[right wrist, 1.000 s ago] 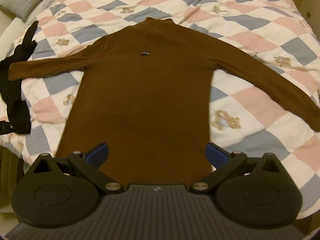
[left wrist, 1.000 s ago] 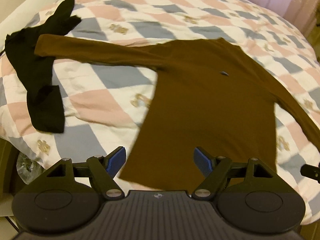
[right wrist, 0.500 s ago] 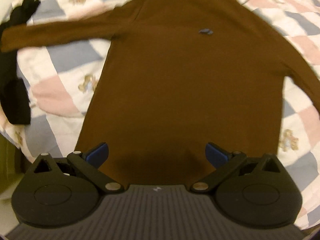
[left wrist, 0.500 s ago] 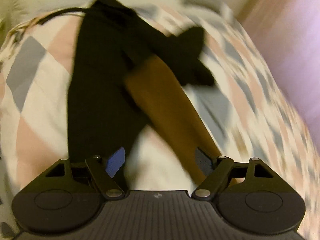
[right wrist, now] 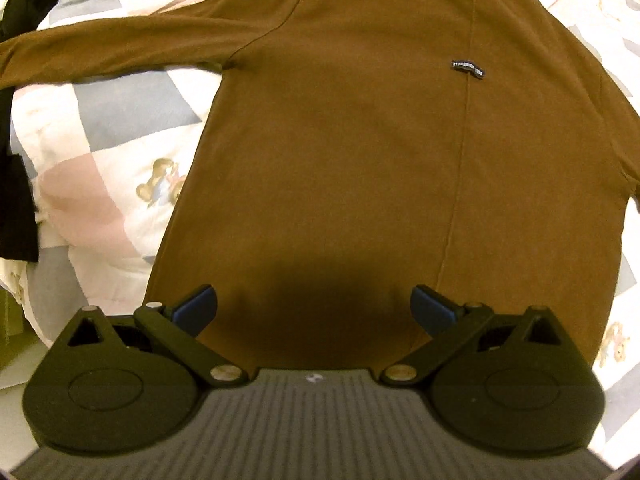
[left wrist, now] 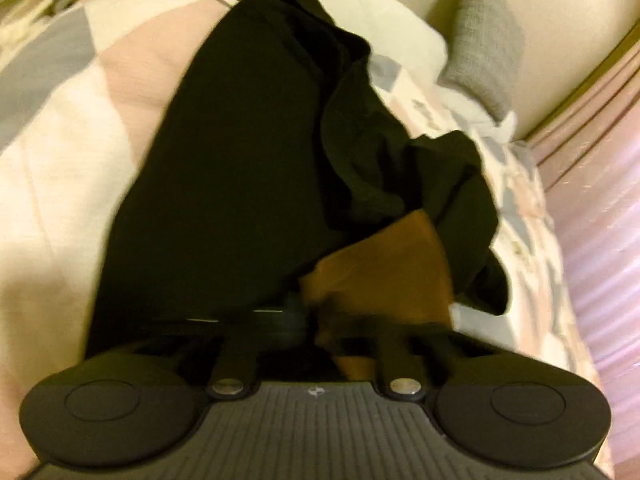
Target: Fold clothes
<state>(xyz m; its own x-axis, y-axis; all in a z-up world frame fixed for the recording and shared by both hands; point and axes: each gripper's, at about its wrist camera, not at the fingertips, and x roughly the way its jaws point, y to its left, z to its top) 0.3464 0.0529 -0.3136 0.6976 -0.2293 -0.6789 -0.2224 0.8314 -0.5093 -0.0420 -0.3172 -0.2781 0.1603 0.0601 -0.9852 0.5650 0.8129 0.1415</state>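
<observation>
A brown long-sleeved top lies flat on the checked bedspread, sleeves spread, with a small dark label. My right gripper is open just above its lower body. In the left wrist view the cuff of the brown sleeve lies on a black garment. My left gripper has closed in at that cuff; its fingertips are blurred and partly hidden by cloth, and the brown cuff lies between them.
The black garment also shows at the left edge of the right wrist view. A grey cushion and a white pillow lie at the head of the bed. A pink curtain hangs to the right.
My left gripper swung left to the sleeve end and closed on the cuff. My right gripper moved lower and closer over the top's body, still open.
</observation>
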